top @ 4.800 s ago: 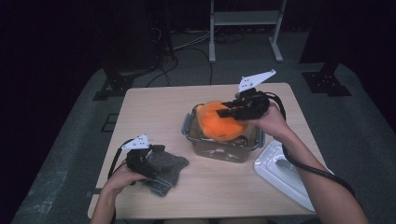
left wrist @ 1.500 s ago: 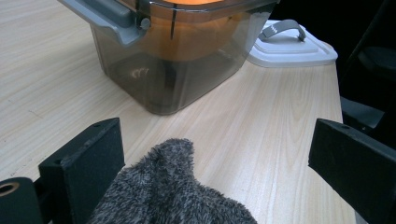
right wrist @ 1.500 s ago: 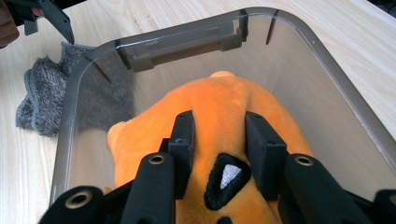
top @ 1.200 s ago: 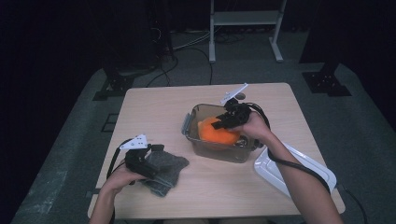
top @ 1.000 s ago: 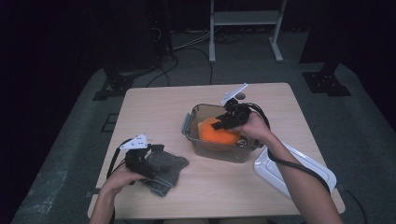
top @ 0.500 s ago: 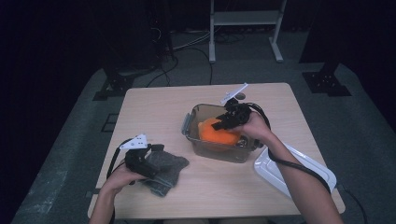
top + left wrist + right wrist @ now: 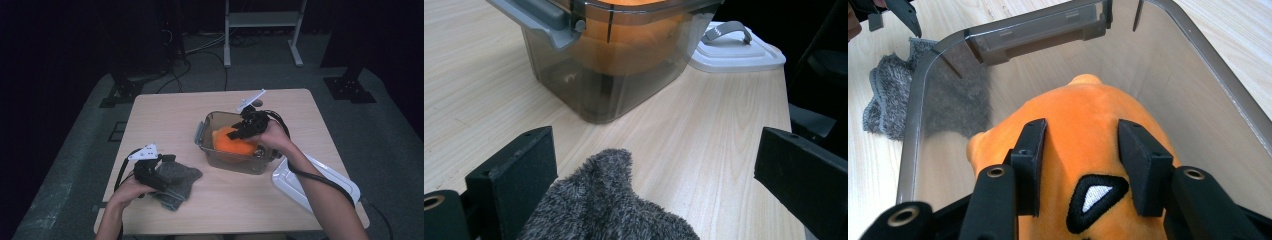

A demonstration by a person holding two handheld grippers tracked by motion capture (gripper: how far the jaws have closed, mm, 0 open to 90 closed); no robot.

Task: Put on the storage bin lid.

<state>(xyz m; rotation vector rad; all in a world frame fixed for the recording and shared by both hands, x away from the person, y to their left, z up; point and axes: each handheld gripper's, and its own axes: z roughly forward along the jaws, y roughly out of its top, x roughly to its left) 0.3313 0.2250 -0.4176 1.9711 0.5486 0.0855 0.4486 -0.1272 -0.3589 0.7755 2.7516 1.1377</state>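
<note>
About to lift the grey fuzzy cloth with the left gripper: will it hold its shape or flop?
Probably floppy: the grey fuzzy cloth lies crumpled in soft folds on the table. Likely light for its size, given the fluffy pile between the open jaws of the left gripper. It may drape and drag, so pinch a thick fold.
</note>
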